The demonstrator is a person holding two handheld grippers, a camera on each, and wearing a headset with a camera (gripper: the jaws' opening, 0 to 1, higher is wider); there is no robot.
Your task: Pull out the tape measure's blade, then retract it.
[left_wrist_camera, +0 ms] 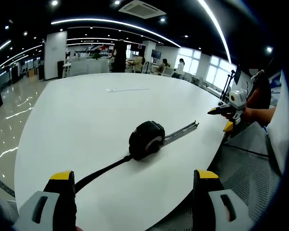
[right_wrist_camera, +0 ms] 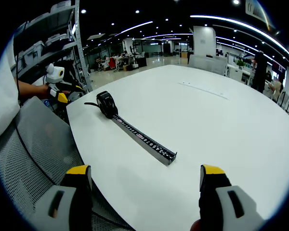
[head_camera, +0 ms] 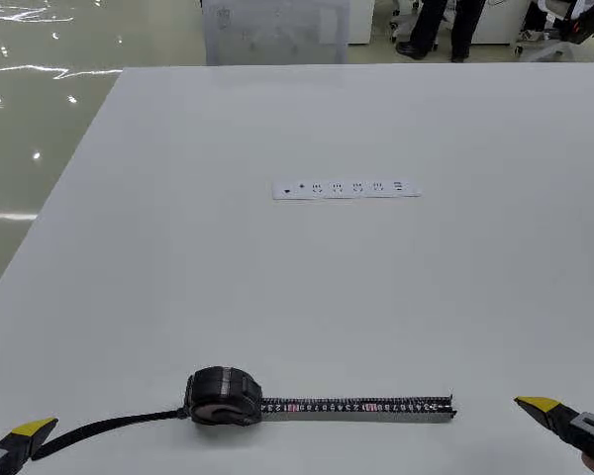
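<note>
A black tape measure [head_camera: 223,397] lies on the white table near its front edge, its blade [head_camera: 356,407] pulled out to the right and lying flat. A black wrist strap [head_camera: 109,427] trails left from the case. In the left gripper view the case [left_wrist_camera: 146,139] sits ahead of my open left gripper [left_wrist_camera: 132,192], apart from it. My left gripper [head_camera: 20,440] is at the bottom left corner in the head view. My right gripper [right_wrist_camera: 144,185] stands open just short of the blade's end hook [right_wrist_camera: 169,157], touching nothing; it appears at the bottom right [head_camera: 554,416].
A white power strip [head_camera: 346,189] lies flat in the middle of the table [head_camera: 277,277]. People stand beyond the far edge [head_camera: 441,30]. Grey mesh chair fabric [right_wrist_camera: 33,139] lies below the table's near edge.
</note>
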